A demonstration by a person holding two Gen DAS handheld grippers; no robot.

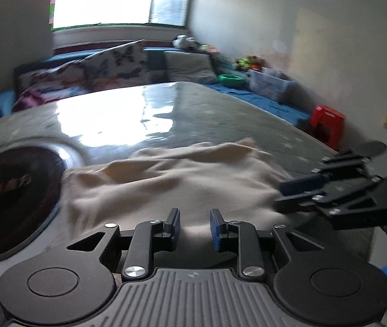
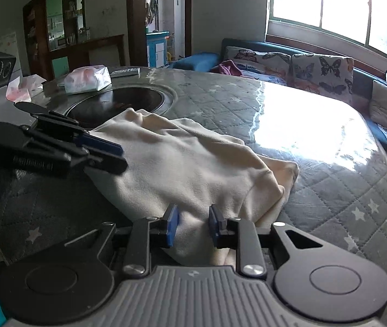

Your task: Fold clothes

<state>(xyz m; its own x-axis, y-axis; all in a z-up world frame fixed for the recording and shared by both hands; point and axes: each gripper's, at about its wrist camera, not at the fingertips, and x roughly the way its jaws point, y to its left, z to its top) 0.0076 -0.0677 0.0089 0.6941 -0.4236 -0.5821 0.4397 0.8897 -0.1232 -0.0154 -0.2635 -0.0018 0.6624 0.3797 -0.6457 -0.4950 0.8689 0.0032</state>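
A cream garment [image 1: 182, 179] lies crumpled on the grey quilted table cover [image 1: 220, 109]; it also shows in the right wrist view [image 2: 188, 169]. My left gripper [image 1: 195, 226] is open at the garment's near edge, jaws apart with cloth showing between them. My right gripper [image 2: 192, 224] is open too, over the garment's near edge. Each gripper shows in the other view, the right one [image 1: 297, 193] at the garment's right side and the left one [image 2: 111, 155] at its left side.
A round dark hotplate [image 2: 117, 103] is set into the table beside the garment. Tissue packs [image 2: 87, 79] lie beyond it. A sofa with butterfly cushions [image 2: 288, 62] runs along the window wall. A red stool [image 1: 327, 125] stands by the table.
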